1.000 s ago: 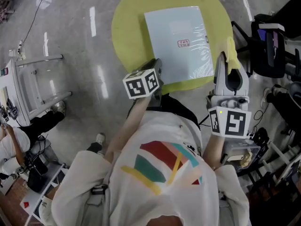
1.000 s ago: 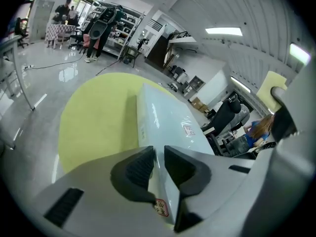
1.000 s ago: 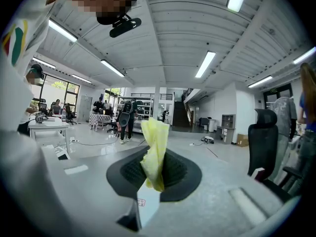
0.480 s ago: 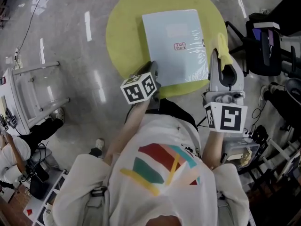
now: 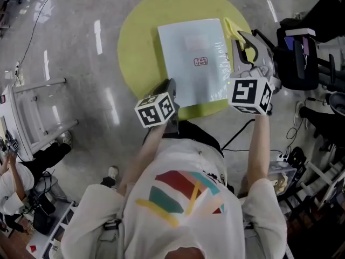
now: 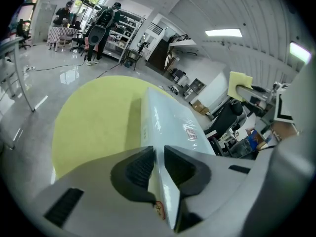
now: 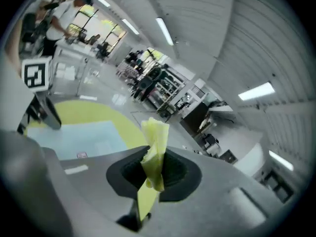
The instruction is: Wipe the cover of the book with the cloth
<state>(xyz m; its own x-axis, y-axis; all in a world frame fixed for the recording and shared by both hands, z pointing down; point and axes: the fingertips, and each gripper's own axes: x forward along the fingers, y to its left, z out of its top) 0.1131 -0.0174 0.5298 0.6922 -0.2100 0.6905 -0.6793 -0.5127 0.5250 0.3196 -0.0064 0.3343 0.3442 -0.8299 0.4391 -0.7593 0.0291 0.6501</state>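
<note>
Grey left gripper [image 6: 157, 154] clamped on near edge of book [image 5: 191, 53]; pale-blue cover, flat on round yellow table [image 5: 135, 42]. Farther, by book's right edge: right gripper [image 7: 154, 172] pinched tight on yellow cloth [image 7: 156, 132], cloth poking out btwn jaws.

The head camera is looking steeply down from overhead onto the yellow table [image 5: 135, 53] and the book [image 5: 186, 58]. Each gripper camera is riding close behind its own jaws, looking low across that same book, the left from its near edge, the right from its side.
</note>
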